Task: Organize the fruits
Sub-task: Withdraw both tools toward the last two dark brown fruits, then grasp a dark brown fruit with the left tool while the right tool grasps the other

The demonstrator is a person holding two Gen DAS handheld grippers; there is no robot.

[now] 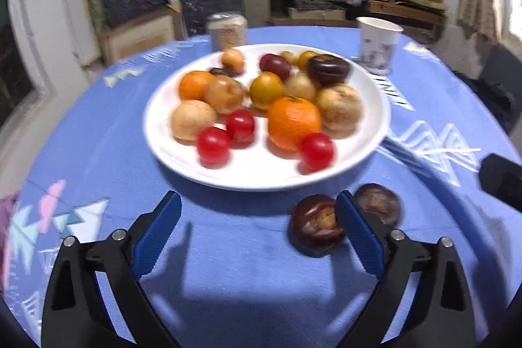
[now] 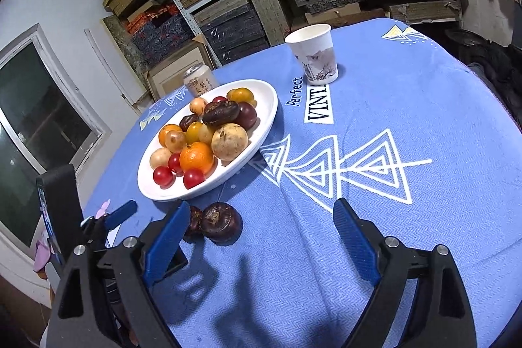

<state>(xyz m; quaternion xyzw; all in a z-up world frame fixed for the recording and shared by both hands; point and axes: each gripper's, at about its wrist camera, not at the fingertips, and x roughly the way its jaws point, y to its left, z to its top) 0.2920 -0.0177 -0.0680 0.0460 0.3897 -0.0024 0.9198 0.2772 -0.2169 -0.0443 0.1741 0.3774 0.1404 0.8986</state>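
Note:
A white plate [image 1: 261, 175] [image 2: 261, 93] on the blue tablecloth holds several fruits: oranges, red cherry tomatoes, pale round fruits and dark brown ones. Two dark brown fruits lie on the cloth in front of the plate: one [image 1: 314, 225] [image 2: 221, 222] just inside my left gripper's right finger, the other [image 1: 380, 203] [image 2: 194, 222] just outside it. My left gripper [image 1: 259, 217] is open and empty, low over the cloth. My right gripper [image 2: 261, 224] is open and empty, right of those two fruits.
A paper cup [image 1: 378, 43] [image 2: 314, 54] and a drink can [image 1: 226, 30] [image 2: 199, 82] stand behind the plate. Shelves of boxes fill the background. The other gripper's black body shows at the right edge of the left view [image 1: 502, 185] and at the left of the right view [image 2: 60, 207].

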